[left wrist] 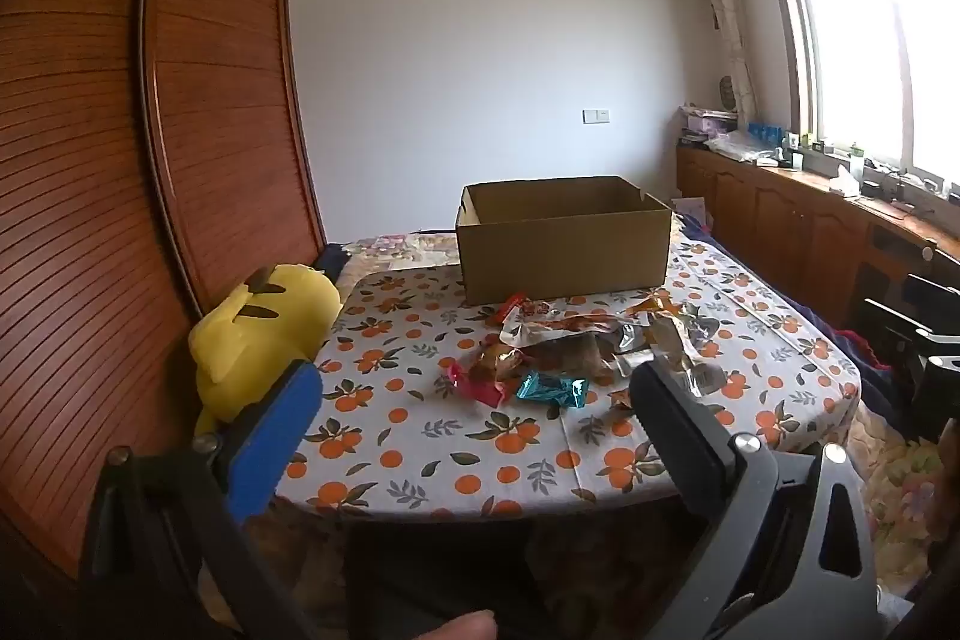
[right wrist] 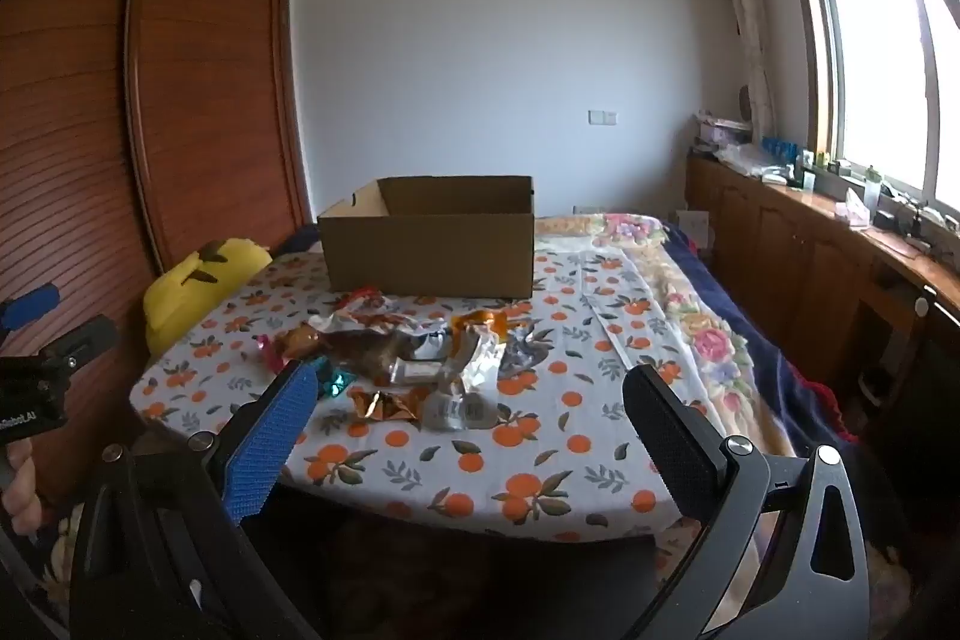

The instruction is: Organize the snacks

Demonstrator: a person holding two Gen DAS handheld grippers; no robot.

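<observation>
A pile of snack packets [left wrist: 591, 346] lies on the orange-print tablecloth [left wrist: 420, 436], with a teal candy [left wrist: 552, 389] and a red candy [left wrist: 474, 383] at its near side. The pile also shows in the right wrist view [right wrist: 414, 358]. An open cardboard box [left wrist: 564, 238] stands behind the pile, also in the right wrist view [right wrist: 429, 235]. My left gripper [left wrist: 474, 388] is open and empty, held short of the pile. My right gripper [right wrist: 471, 388] is open and empty, above the table's near edge.
A yellow plush toy [left wrist: 264, 334] sits at the table's left edge against a wooden wardrobe [left wrist: 120, 160]. A bed with a floral blanket [right wrist: 690, 292] lies to the right. A wooden counter [right wrist: 840, 244] with clutter runs under the window.
</observation>
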